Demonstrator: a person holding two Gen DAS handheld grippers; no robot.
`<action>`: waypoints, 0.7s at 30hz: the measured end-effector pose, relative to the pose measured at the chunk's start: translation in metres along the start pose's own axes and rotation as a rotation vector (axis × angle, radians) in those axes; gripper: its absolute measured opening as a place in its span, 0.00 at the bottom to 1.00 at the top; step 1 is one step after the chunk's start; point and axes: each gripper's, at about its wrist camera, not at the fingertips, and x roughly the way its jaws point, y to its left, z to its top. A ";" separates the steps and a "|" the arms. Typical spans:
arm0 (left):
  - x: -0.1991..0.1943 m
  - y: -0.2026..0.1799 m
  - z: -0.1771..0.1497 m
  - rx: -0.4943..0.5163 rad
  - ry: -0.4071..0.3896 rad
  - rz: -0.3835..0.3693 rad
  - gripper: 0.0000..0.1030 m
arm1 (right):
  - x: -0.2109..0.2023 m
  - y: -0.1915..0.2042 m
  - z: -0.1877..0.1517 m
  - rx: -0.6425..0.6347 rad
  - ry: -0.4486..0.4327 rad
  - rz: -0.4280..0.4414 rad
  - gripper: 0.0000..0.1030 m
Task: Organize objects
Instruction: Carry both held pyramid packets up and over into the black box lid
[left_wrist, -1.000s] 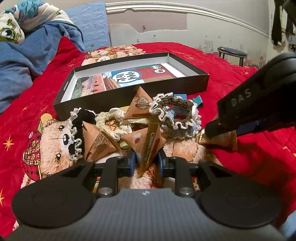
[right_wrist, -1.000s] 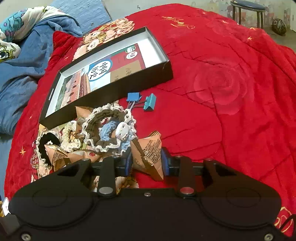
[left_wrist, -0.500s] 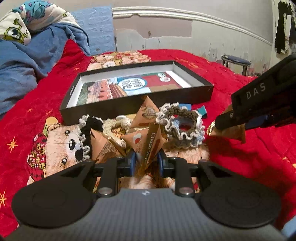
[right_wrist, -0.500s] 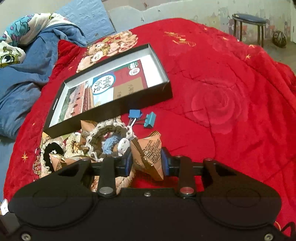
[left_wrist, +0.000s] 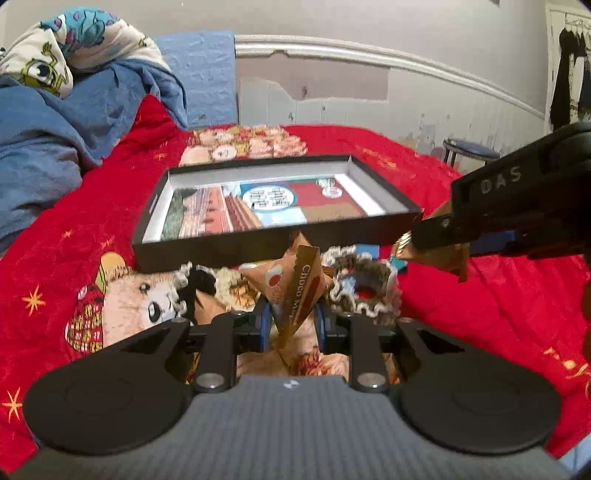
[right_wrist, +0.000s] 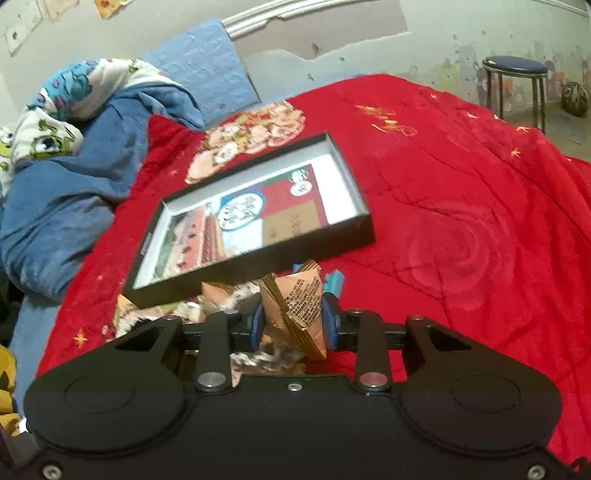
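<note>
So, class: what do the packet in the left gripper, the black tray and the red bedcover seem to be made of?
Packet: likely glossy foil or plastic film; it has printed lettering and a crimped, shiny gold edge.
Black tray: probably matte cardboard, with thin straight walls and a printed sheet inside.
Red bedcover: soft quilted fabric, with stitched rose patterns and a dull surface.

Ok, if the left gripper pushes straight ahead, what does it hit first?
Probably the black box's near wall; the left gripper, shut on a snack packet, points at it. Depth is unclear.

left gripper (left_wrist: 291, 326): closed on Choco packet (left_wrist: 295, 291) | right gripper (left_wrist: 436, 240): holding brown packet (left_wrist: 439, 256) | black tray (left_wrist: 258, 247): behind, on red blanket (left_wrist: 498, 306)
</note>
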 end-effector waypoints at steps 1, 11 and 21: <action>-0.002 0.000 0.001 0.003 -0.014 -0.001 0.27 | 0.000 0.001 0.001 0.000 -0.005 0.012 0.30; -0.015 0.015 0.022 0.021 -0.127 -0.031 0.27 | -0.006 0.009 0.014 -0.005 -0.091 0.144 0.30; -0.008 0.092 0.071 -0.099 -0.216 -0.113 0.27 | 0.001 0.039 0.054 -0.056 -0.170 0.255 0.30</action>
